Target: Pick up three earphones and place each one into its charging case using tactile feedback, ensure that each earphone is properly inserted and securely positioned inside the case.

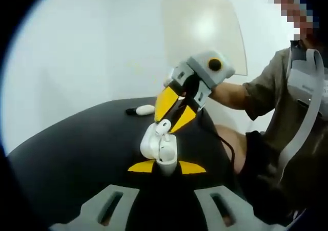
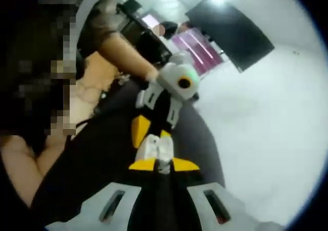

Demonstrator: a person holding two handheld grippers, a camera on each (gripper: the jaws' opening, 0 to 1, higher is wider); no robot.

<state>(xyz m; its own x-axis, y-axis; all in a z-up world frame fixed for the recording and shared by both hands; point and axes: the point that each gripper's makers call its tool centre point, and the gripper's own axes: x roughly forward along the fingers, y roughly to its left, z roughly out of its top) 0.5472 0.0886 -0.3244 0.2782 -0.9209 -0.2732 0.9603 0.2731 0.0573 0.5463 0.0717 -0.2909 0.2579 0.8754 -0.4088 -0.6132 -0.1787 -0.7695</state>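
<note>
- Insertion is judged to be the step in hand: an earbud (image 1: 163, 127) is held just above the open white case (image 1: 156, 146), which stands at the centre of the black table (image 1: 77, 149).
- In the left gripper view the case is clamped between the yellow tips of the left gripper (image 1: 166, 167) at 6 o'clock of the case; the jaws are drawn together on its base.
- The right gripper (image 1: 174, 116) is seen coming in from 1 o'clock, its yellow jaws closed on the earbud, whose stem points down toward a socket of the case.
- In the right gripper view the case (image 2: 159, 148) is seen at the centre, with the right gripper (image 2: 163, 164) at 6 o'clock of it and the left gripper (image 2: 148, 131) reaching in from 12 o'clock; which tips grip the case here cannot be told for certain.
- A second earbud (image 1: 145, 109) is seen lying on the table at 11 o'clock of the case, well apart from it.
- The next move is judged to call for a straight, gentle push down until the earbud is seated, with the case kept steady.
- No brand, label or writing can be read on any of these things.
</note>
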